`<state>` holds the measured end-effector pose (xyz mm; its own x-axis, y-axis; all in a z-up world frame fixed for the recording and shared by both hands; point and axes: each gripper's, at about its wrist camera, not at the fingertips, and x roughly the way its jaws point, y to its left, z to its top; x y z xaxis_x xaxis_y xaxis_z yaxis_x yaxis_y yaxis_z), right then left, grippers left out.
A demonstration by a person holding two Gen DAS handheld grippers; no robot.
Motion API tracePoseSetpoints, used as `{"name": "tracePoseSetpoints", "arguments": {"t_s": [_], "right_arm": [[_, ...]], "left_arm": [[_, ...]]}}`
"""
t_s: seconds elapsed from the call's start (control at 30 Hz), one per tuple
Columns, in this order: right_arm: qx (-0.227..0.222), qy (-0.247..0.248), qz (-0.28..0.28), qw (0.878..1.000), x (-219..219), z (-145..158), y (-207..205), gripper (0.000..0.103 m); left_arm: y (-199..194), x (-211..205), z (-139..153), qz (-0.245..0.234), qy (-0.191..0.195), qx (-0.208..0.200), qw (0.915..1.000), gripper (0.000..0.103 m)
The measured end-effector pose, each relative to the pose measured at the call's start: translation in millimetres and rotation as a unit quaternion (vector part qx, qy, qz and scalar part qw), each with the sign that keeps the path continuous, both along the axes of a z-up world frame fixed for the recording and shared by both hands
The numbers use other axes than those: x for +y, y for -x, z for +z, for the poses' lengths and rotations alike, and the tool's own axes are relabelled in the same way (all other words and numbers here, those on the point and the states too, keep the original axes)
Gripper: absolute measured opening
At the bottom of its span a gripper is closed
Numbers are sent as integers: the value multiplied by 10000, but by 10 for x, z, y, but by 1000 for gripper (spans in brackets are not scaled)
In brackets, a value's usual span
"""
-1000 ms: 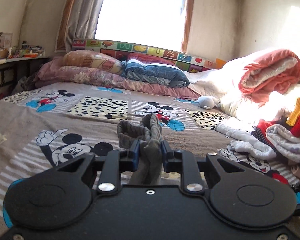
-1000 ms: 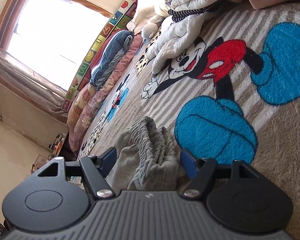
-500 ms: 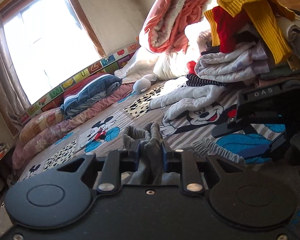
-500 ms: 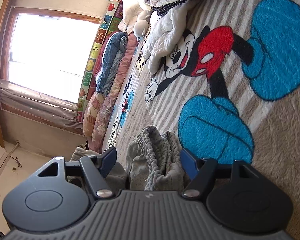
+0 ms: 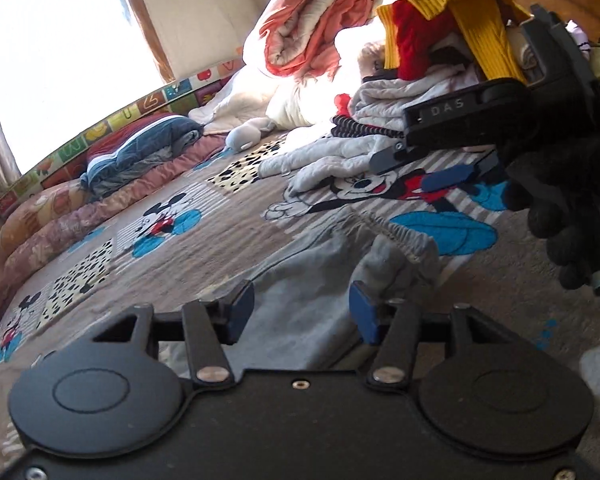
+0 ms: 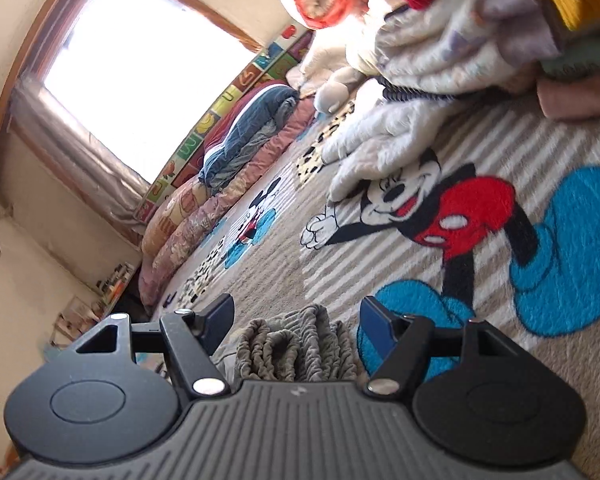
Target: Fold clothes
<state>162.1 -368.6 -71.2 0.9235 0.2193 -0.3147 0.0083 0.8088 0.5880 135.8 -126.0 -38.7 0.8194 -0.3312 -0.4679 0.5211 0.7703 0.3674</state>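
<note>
Both the left gripper (image 5: pixel 302 312) and right gripper (image 6: pixel 296 320) are standing wide, gripping nothing; the grey sweatpants (image 5: pixel 320 276) are lying beside the blanket's (image 5: pixel 204 264) blue-shoed Mickey (image 5: pixel 400 188), wanting smoothing flat.

Grey trousers (image 5: pixel 320 264) are soft matt cloth with a ribbed elastic waistband. The blanket (image 6: pixel 520 152) is fuzzy plush. The left gripper (image 5: pixel 302 312) looks matt black plastic.

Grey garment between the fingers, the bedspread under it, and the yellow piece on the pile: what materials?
Grey garment: soft matte jersey or fleece, probably cotton blend; the gathered, ribbed waistband suggests elastic. Bedspread: plush short-pile fleece, likely synthetic; the fuzzy nap shows across the printed cartoon. Yellow piece: chunky rib knit, wool or acrylic, can't tell which.
</note>
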Motion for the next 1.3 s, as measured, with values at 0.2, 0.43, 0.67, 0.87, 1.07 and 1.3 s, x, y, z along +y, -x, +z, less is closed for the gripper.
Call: {"name": "tracePoseSetpoints", "arguments": {"t_s": [0.2, 0.43, 0.67, 0.87, 1.07, 1.3], "right_arm": [[-1033, 2583, 872, 9566, 884, 224, 111, 46], [476, 3289, 781, 9399, 980, -166, -344, 33], [206, 3432, 877, 9349, 1067, -130, -206, 34], [-139, 2199, 264, 9751, 685, 203, 167, 99], [793, 505, 263, 9952, 253, -45, -19, 98], [1381, -292, 264, 9896, 188, -397, -335, 91]], "left_arm": [[-335, 442, -128, 791, 244, 298, 9961, 53], [-619, 430, -599, 724, 111, 1045, 9918, 53], [-567, 696, -404, 733, 565, 1217, 9882, 53], [-629, 1375, -252, 1194, 2523, 2129, 9364, 59], [-826, 1749, -365, 1649, 3883, 2865, 8602, 62], [-1158, 1737, -605, 1683, 4322, 3347, 8203, 62]]}}
